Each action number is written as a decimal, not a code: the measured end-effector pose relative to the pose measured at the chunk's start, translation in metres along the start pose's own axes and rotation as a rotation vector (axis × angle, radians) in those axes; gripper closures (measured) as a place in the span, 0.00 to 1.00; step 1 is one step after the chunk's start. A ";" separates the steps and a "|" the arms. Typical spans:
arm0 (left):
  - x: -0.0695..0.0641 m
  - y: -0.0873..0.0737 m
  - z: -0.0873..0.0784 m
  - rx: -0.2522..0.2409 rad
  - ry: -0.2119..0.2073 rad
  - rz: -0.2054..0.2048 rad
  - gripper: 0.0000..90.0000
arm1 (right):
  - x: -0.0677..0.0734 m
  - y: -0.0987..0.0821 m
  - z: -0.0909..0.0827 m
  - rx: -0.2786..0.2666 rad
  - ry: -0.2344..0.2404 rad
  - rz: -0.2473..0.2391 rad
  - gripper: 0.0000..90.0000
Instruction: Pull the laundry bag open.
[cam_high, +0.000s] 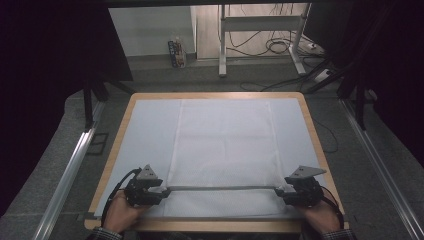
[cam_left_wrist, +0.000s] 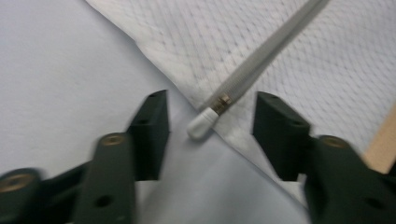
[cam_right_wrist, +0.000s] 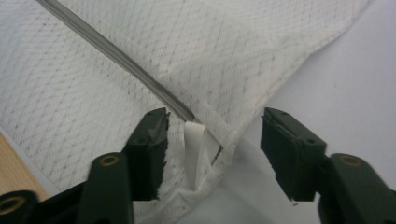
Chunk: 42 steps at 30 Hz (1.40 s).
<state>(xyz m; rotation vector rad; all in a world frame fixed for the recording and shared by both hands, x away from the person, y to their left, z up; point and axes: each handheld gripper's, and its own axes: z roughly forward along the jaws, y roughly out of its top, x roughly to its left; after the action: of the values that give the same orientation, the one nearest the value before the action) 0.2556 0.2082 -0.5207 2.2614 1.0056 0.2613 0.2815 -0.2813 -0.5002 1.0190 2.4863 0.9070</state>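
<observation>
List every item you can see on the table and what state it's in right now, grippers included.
mesh bag: spread flat on the table sheet, held by neither gripper.
zipper: closed, running straight across the bag's near end.
zipper pull: lying loose between the open left jaws.
white loop: standing up at the bag's corner between the right jaws.
left gripper: open, empty.
right gripper: open, empty.

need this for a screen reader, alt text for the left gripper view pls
Open black jaws flank the white zipper pull of a grey zipper, touching neither. The zipper crosses a white mesh bag lying on a pale blue sheet.
</observation>
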 end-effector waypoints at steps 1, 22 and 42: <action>-0.001 0.001 -0.001 -0.004 0.006 0.003 0.43 | 0.000 0.001 0.000 -0.008 -0.003 -0.001 0.40; -0.010 -0.017 -0.027 -0.119 0.095 -0.046 0.02 | 0.003 0.000 -0.010 -0.082 0.015 0.005 0.06; -0.008 -0.048 -0.033 -0.135 0.182 -0.097 0.00 | -0.001 -0.017 -0.018 -0.097 0.025 0.070 0.01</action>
<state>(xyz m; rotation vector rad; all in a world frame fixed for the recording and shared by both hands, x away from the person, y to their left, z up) 0.2078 0.2421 -0.5246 2.0891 1.1527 0.4854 0.2644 -0.2988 -0.4975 1.0750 2.4147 1.0568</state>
